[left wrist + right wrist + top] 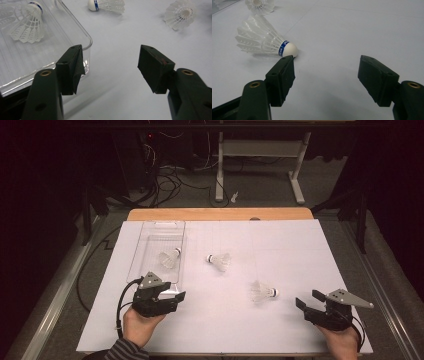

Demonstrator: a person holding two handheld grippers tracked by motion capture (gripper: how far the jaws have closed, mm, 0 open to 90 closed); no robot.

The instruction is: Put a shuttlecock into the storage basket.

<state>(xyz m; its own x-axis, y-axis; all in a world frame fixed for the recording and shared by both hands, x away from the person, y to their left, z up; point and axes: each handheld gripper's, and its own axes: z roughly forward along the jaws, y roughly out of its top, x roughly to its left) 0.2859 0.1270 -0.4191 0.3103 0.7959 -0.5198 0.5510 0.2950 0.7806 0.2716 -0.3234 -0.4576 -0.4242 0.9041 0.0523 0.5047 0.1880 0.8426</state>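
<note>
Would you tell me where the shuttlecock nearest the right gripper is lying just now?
In the high view the shuttlecock lies on its side on the white sheet, right of centre, just left of the open right gripper, its cork pointing towards that gripper.

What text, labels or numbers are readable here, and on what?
Blue band on the nearest shuttlecock, right gripper view: white letters, too blurred to read.
Blue bands on the shuttlecock in the clear tray and the middle shuttlecock, left gripper view: print too small to read.
Nothing else carries text.
</note>
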